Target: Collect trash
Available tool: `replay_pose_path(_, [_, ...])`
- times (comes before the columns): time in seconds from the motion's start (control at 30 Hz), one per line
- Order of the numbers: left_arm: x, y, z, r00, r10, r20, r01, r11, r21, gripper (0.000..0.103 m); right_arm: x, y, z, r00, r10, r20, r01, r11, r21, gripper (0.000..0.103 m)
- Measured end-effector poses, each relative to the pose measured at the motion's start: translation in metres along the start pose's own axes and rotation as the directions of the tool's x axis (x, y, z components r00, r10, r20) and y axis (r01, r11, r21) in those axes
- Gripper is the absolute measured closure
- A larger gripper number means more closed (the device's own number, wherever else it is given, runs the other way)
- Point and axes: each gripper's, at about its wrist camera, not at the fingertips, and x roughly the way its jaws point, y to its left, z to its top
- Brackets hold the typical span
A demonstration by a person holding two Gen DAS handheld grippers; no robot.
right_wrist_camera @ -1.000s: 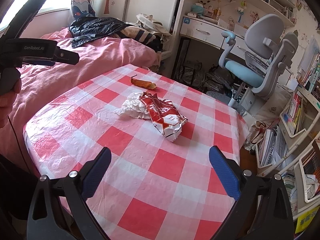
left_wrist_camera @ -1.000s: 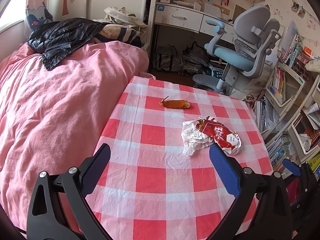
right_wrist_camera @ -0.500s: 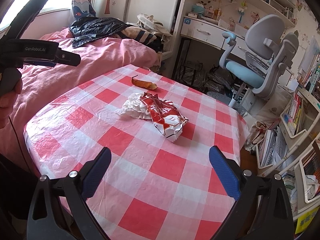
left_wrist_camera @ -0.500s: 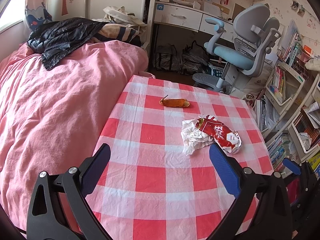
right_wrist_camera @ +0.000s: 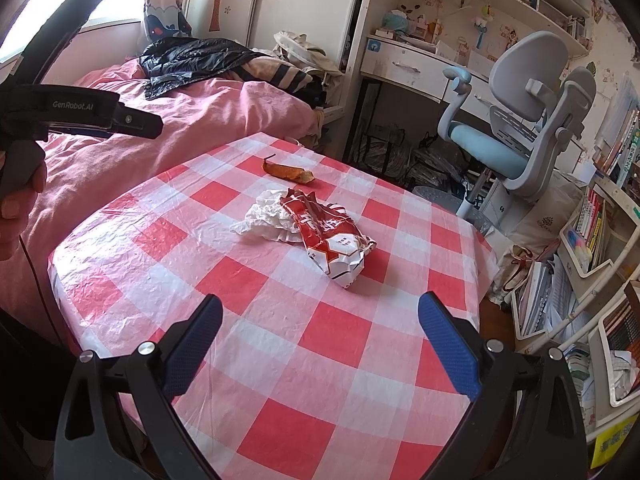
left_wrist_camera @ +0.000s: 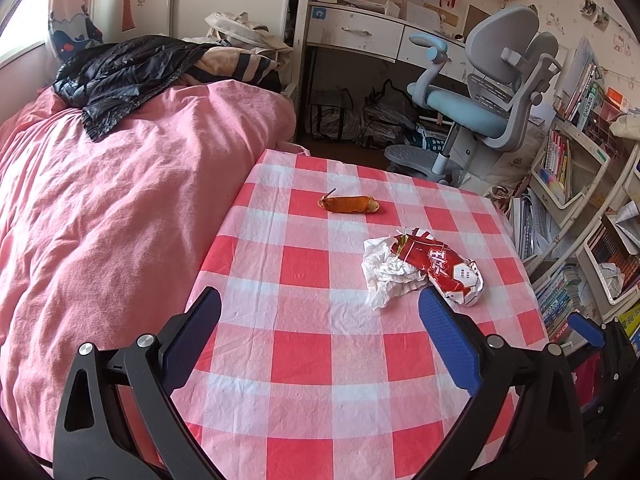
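To my left lies the bed point(left_wrist_camera: 120, 208) under its pink duvet, a black jacket point(left_wrist_camera: 132, 76) heaped at its far end. Against it stands the counter point(left_wrist_camera: 320, 360), spread with a red and white checked cloth, and beyond that a grey and blue desk chair point(right_wrist_camera: 516, 136) sits at the far side of the room. My left gripper point(left_wrist_camera: 320, 336) hangs over the near edge of the counter with its blue pads spread wide and nothing between them; my right gripper point(right_wrist_camera: 320, 336) is likewise wide apart and empty, above the near right part of the cloth. The trash lies toward the far half of the counter: a red and white snack wrapper point(right_wrist_camera: 332, 240), crumpled, touching a wad of white tissue point(right_wrist_camera: 268, 218) on its left, and just beyond them, apart, a small orange peel point(right_wrist_camera: 288, 171) with a dark stem.
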Motion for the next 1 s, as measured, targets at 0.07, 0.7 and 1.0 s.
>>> replay_pose_path(0.07, [0.000, 0.001, 0.001, 1.000, -0.002, 0.001, 0.002, 1.000, 0.003, 0.008, 0.000, -0.003, 0.001, 1.000, -0.002, 0.007, 0.002, 1.000, 0.001, 0.009])
replay_pose_path(0.7, [0.048, 0.012, 0.001, 0.990, 0.071, -0.123, -0.075, 0.997, -0.028, 0.008, 0.117, 0.018, 0.031, 0.993, -0.039, -0.115, 0.008, 0.964, -0.264, 0.014])
replay_pose_path(1.0, [0.071, -0.013, 0.005, 0.981, 0.074, -0.178, -0.067, 0.997, 0.046, 0.008, 0.125, -0.071, 0.033, 0.958, 0.275, -0.085, -0.236, 0.919, 0.315, 0.086])
